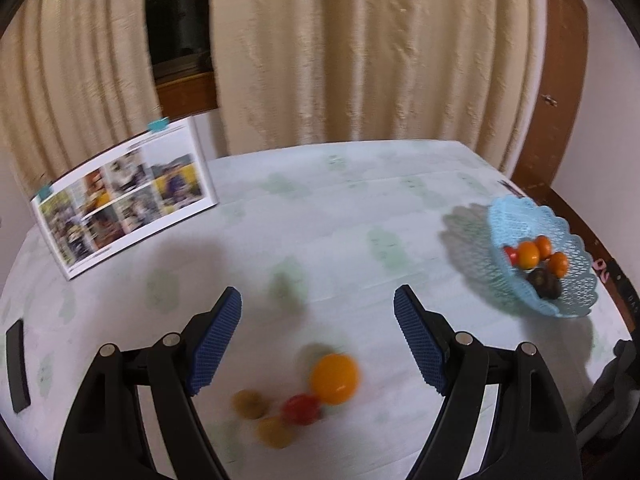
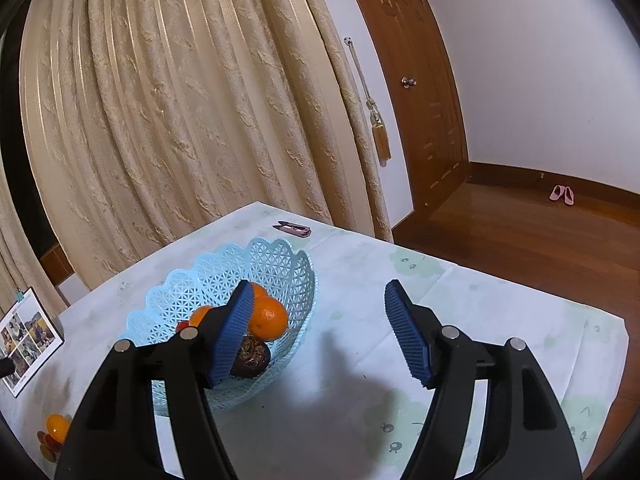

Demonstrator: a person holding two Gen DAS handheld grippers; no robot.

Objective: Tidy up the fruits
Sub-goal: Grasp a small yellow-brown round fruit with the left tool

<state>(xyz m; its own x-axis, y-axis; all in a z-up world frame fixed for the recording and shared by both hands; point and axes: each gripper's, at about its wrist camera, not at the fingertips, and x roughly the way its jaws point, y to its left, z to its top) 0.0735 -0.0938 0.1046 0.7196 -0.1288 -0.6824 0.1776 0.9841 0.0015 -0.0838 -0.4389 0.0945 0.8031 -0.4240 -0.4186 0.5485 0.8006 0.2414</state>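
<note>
Pale green-printed tablecloth (image 1: 340, 208) carries loose fruits (image 1: 304, 396) (blurred) lying between and below the left gripper's (image 1: 318, 338) spread fingers, while the right gripper (image 2: 320, 330), equally agape and empty, hovers beside the blue basket (image 2: 276, 256) of oranges.

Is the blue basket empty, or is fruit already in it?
Partly filled. The blue basket holds several oranges, a dark fruit and something small and red.
</note>
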